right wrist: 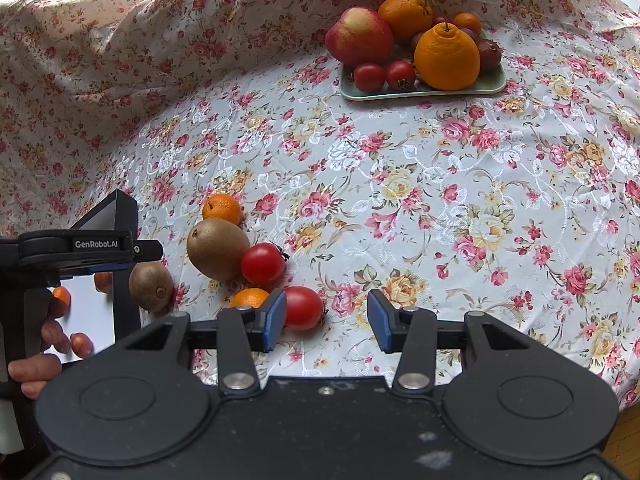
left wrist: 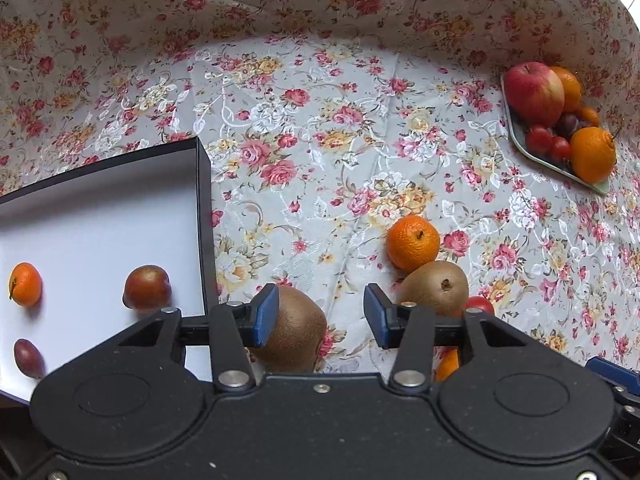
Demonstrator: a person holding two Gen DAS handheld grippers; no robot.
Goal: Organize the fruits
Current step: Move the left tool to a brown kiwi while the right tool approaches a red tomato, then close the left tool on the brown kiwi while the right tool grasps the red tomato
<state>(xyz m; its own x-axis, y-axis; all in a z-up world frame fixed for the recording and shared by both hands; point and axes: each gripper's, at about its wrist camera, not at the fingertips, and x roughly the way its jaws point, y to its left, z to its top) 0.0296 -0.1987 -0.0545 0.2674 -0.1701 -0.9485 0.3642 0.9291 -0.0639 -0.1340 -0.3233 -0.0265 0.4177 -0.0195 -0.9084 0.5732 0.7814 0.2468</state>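
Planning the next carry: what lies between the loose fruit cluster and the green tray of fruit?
Nothing: in the right wrist view only bare floral tablecloth stretches from the cluster's far mandarin to the green tray.

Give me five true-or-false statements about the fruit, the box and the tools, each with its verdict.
1. The box holds three fruits. True.
2. The left tool grips a kiwi. False: it is open, with the kiwi beside its finger.
3. The apple sits on the tray. True.
4. The right tool is shut. False: open, empty.
5. The tray is empty. False: it is piled with fruit.
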